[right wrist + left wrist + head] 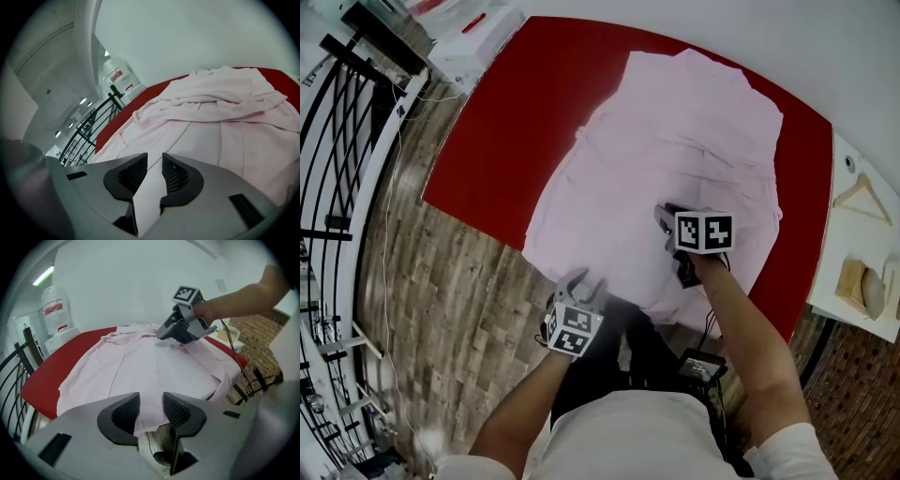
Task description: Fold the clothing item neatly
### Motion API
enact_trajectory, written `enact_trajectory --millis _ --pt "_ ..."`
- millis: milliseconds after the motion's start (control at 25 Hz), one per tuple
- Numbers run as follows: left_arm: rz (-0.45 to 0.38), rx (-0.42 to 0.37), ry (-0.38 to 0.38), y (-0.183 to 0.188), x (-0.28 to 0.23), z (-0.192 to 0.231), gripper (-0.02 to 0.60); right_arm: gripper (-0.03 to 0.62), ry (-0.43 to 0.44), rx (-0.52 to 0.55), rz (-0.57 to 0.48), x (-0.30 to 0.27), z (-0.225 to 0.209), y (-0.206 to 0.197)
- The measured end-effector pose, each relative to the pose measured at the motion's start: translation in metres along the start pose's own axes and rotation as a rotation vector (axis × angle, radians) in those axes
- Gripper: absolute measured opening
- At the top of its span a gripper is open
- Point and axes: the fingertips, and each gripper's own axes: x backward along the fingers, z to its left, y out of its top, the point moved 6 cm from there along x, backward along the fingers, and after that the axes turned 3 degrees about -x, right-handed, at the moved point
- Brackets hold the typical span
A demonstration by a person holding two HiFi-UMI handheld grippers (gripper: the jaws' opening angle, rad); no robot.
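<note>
Looking down, we see the pink shirt (675, 131) lying spread out on the red bench (497, 122), with its near edge hanging over the side. Our right hand-held gripper (154, 173) pinches a fold of the shirt near the middle and holds it up a little. Our left hand-held gripper (151, 409) is at the hanging edge with its jaws apart. The cloth sits between them, but they do not squeeze it. We think trouble could come if the right side pulls alone: the loose edge may slip, the shirt may slide toward the floor (441, 281), and the fold may turn out crooked or bunched.
</note>
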Motion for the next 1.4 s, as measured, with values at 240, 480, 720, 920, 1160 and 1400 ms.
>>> enact_trajectory --millis 240,480,720,920,1160,1400 --pt "-0.009 -0.038 -0.01 0.001 -0.001 -0.002 0.141 0.081 -0.056 -0.204 -0.005 -0.021 -0.01 0.003" --pt "0.025 -0.018 -0.002 0.005 -0.004 0.002 0.126 0.072 -0.129 -0.238 0.022 -0.039 -0.014 0.012" --pt "0.015 0.009 -0.061 0.008 0.003 0.004 0.015 0.021 -0.168 -0.159 0.014 -0.03 -0.01 0.012" --pt "-0.032 -0.014 -0.111 0.018 0.021 -0.002 0.014 0.02 -0.155 -0.153 -0.023 -0.014 -0.009 0.01" --pt "-0.033 -0.101 -0.193 0.036 0.029 -0.023 0.014 0.02 -0.143 -0.158 -0.07 0.011 -0.016 0.012" --pt "-0.01 -0.166 -0.26 0.041 0.027 -0.051 0.014 0.02 -0.148 -0.184 -0.076 0.028 -0.031 0.006"
